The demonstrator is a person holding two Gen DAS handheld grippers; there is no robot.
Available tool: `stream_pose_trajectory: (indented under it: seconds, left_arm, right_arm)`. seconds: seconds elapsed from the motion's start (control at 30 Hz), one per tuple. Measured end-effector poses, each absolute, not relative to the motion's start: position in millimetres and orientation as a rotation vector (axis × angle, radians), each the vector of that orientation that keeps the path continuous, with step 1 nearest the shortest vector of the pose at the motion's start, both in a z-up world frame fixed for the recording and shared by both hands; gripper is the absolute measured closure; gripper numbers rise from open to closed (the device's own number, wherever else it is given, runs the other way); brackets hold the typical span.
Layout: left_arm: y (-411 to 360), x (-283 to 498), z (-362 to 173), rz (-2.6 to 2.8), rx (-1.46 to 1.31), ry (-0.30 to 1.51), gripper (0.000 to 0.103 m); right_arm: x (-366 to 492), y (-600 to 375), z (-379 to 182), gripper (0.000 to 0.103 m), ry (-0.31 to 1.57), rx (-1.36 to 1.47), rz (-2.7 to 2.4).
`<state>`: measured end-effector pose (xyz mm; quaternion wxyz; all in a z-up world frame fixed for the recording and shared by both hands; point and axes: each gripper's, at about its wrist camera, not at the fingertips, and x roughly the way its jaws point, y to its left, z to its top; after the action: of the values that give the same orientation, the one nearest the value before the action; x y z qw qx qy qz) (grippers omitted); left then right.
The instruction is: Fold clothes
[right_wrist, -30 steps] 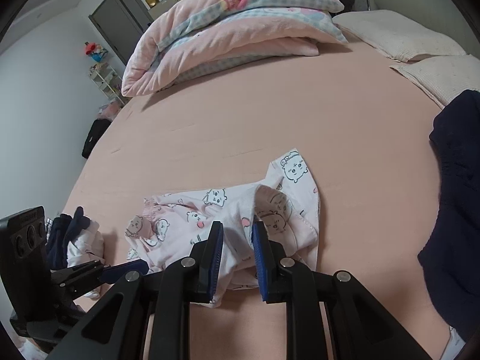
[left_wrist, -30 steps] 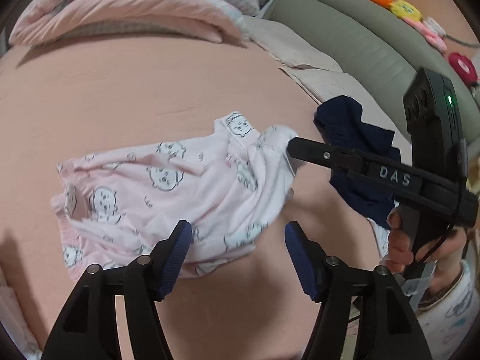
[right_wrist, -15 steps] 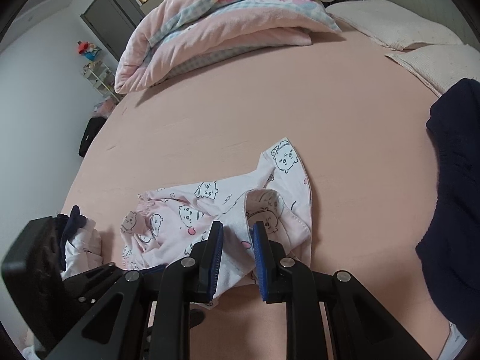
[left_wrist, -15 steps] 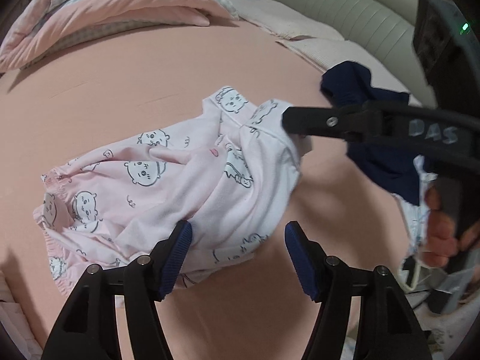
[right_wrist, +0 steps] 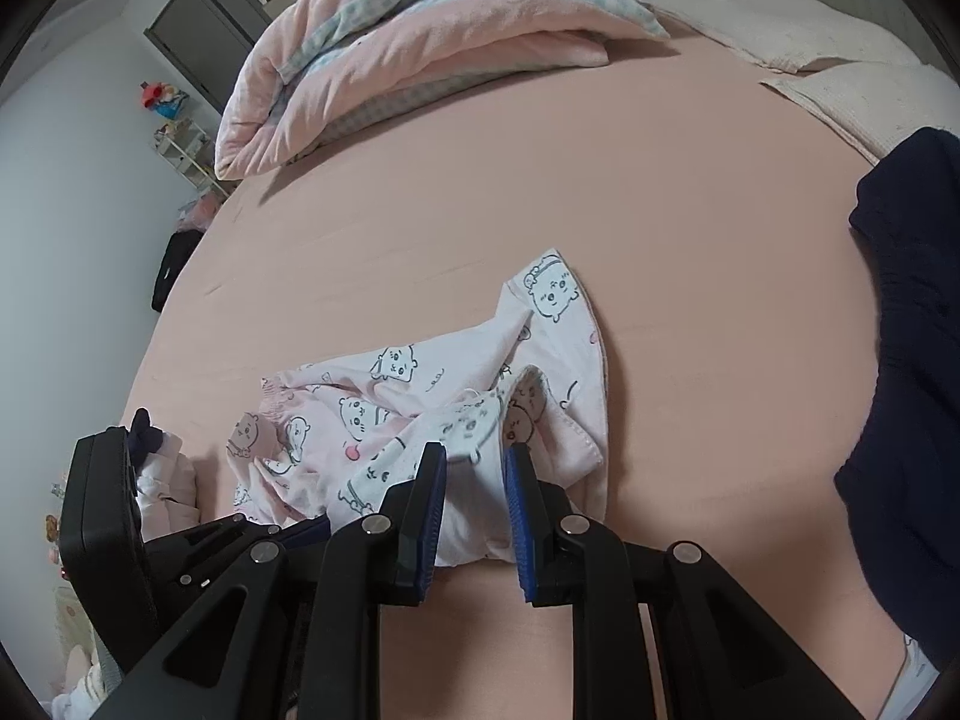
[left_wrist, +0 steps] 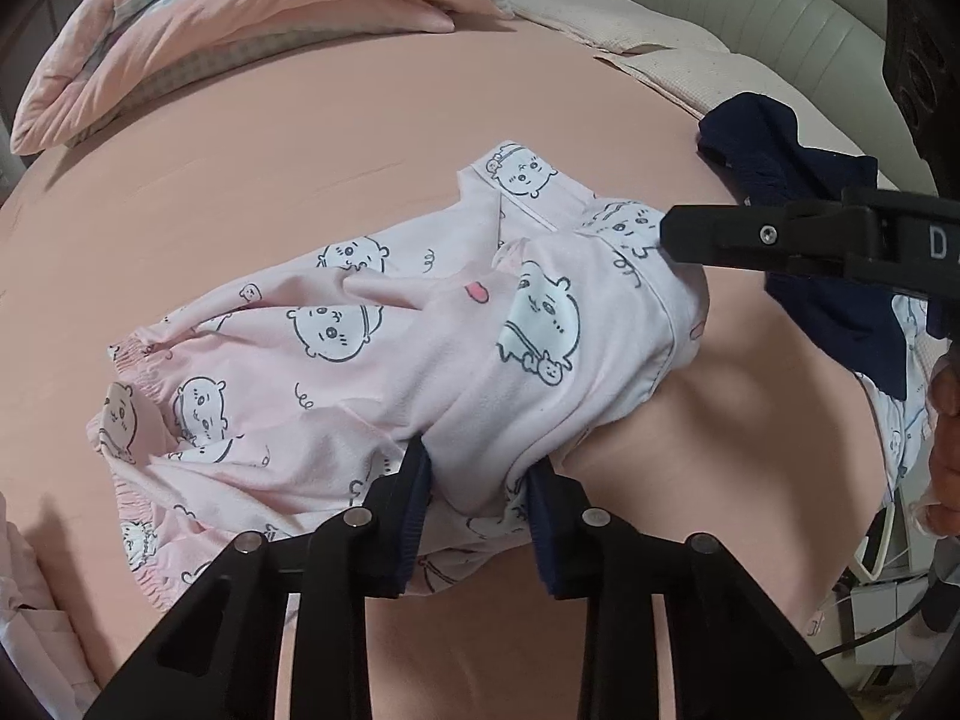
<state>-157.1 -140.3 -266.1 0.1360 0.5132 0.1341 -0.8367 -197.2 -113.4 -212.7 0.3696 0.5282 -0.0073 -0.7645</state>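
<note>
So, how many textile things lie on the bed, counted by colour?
Pink printed garment, with both grippers on it: 1
Navy garment: 1
Pink quilt, folded: 1
Beige pillows: 2
Total: 5
</note>
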Motion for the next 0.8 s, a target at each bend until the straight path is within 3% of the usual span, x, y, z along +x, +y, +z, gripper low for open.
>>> stream_pose_trajectory:
  seconds: [0.13, 0.23, 0.27, 0.37, 0.63, 0.8]
  left_arm:
    - [-141.2, -157.7, -266.1, -2.428, 1.495, 0.370, 0.076]
    - [-141.5, -159.1, -265.6, -2.426, 1.494, 0.381, 0.076]
    - [-141.2, -160.0, -265.6, -2.425, 1.493, 0.388, 0.077]
    - [-142.0, -161.7, -264.8, -2.425, 1.487, 0.389, 0.077]
    - [-144.0, -163.2, -254.0, -2.433, 1.460, 0.400, 0.077]
    - [-151.7, -166.5, -250.6, -2.425, 1.453, 0.420, 0.077]
  right_arm:
    - [-198.2, -103.8, -218.0, 0.081, -0.042, 1.399, -1.988]
    - [-197.5, -87.9, -225.5, 0.048, -0.140, 1.432, -1.997]
    - [-196.0, -80.8, -228.0, 0.044, -0.192, 1.436, -2.003]
    - [-191.2, -61.8, -235.9, 0.044, -0.305, 1.448, -2.018]
    - [-185.9, -54.0, -250.7, 0.044, -0.337, 1.474, -1.989]
    - [-178.6, -70.7, -247.9, 0.044, -0.222, 1.437, -1.996]
